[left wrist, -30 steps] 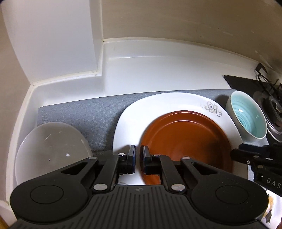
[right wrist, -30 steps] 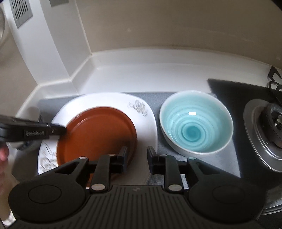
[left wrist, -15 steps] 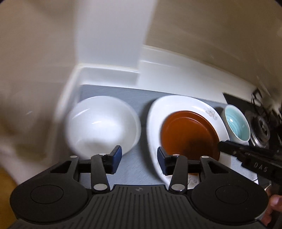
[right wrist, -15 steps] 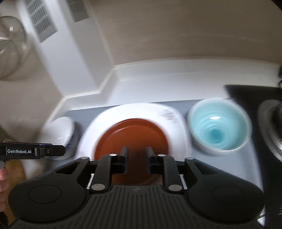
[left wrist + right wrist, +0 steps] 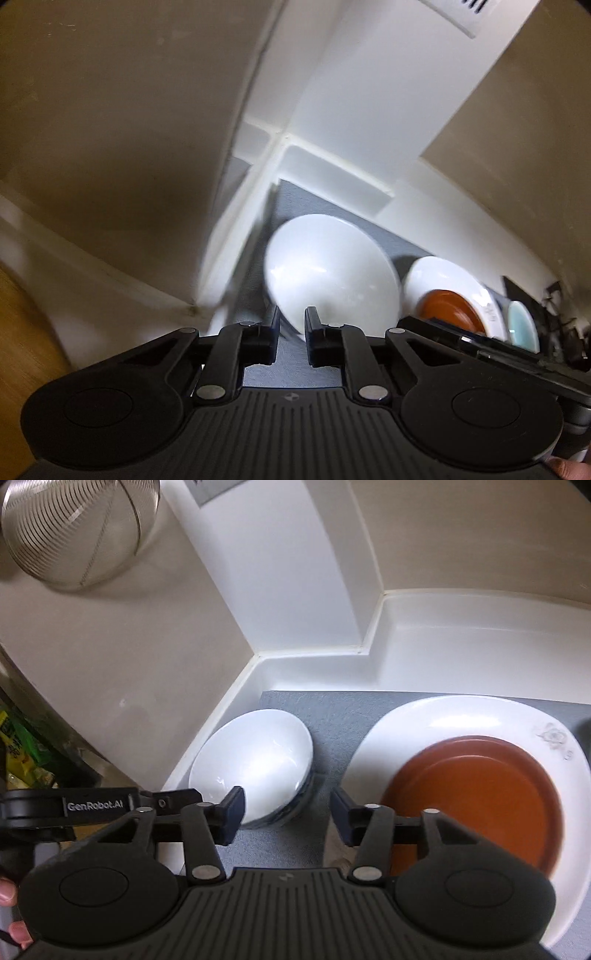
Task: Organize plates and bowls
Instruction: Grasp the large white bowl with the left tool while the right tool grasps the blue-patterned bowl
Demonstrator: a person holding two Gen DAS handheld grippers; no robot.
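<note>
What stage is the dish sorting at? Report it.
Done: the brown plate already sits stacked on the white plate. In hand: the left gripper is closed on the near rim of the white bowl; the right gripper hangs open, holding nothing. Left: the white bowl and teal bowl are still apart, unstacked.

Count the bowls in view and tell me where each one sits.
2. The white bowl sits at the mat's left end, its rim between the left gripper fingers. The teal bowl sits far right, beyond the plates. Others may be hidden.
</note>
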